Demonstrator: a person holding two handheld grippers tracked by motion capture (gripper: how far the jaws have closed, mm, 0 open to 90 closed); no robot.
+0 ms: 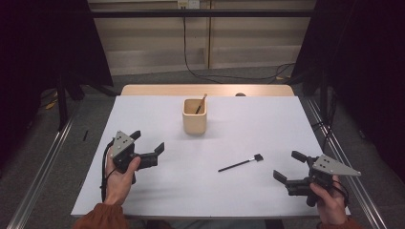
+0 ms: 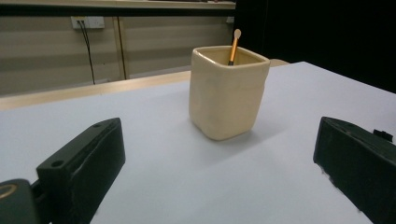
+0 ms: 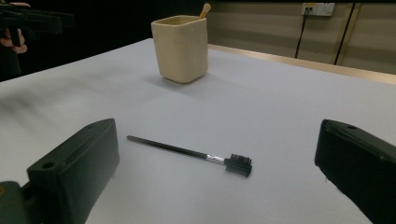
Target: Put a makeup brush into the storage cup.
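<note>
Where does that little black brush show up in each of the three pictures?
High view: the brush lies on the table right of centre, head toward the right gripper.
Left gripper view: I can't find it; the cup stands ahead.
Right gripper view: it lies just ahead, between the fingers, head to the right.
Shared landmark: the cream cup with a stick in it.

Stick (image 2: 233, 45) lower part hidden inside cup (image 2: 227, 100); brush (image 1: 240, 164) bristles too small in high view.
</note>
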